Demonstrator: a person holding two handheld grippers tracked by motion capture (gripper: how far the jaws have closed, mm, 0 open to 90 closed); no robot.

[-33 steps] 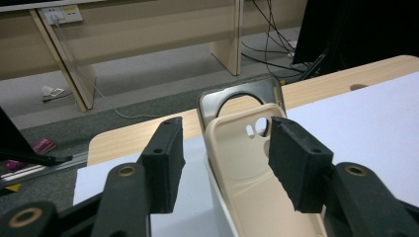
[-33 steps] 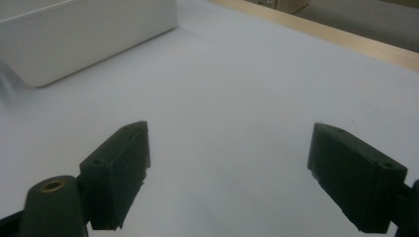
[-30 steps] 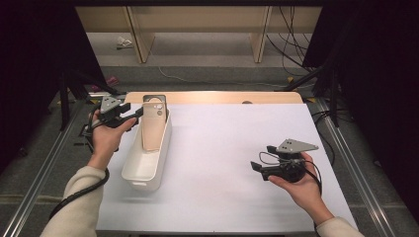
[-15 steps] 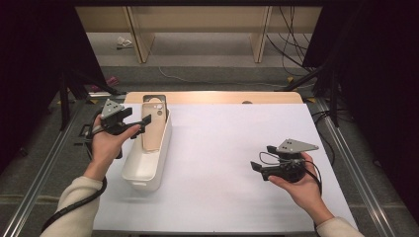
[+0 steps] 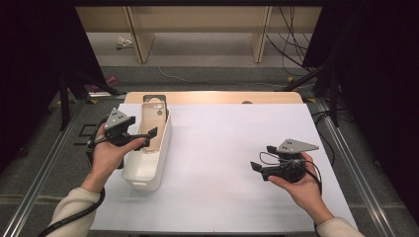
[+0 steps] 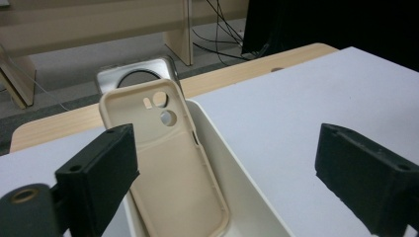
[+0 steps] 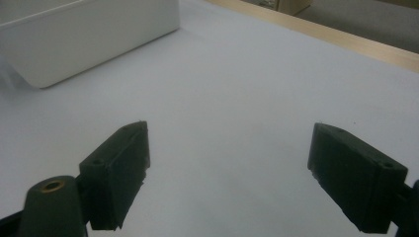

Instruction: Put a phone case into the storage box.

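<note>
White table sheet (image 5: 222,163) spread wide, wooden edge at twelve o'clock. White bin (image 5: 150,165) at nine o'clock on the sheet, long side running toward twelve. Beige phone case (image 6: 170,163) leaning upright inside the bin, open side up, camera holes at top; grey phone case (image 6: 141,74) standing just behind it. Left gripper (image 5: 146,138) over the bin's near-left rim, jaws just opened wide, pads clear of the beige case, nothing held. Right gripper (image 5: 257,165) at four o'clock, well apart from the bin, jaws spread wide, empty, above bare sheet.
</note>
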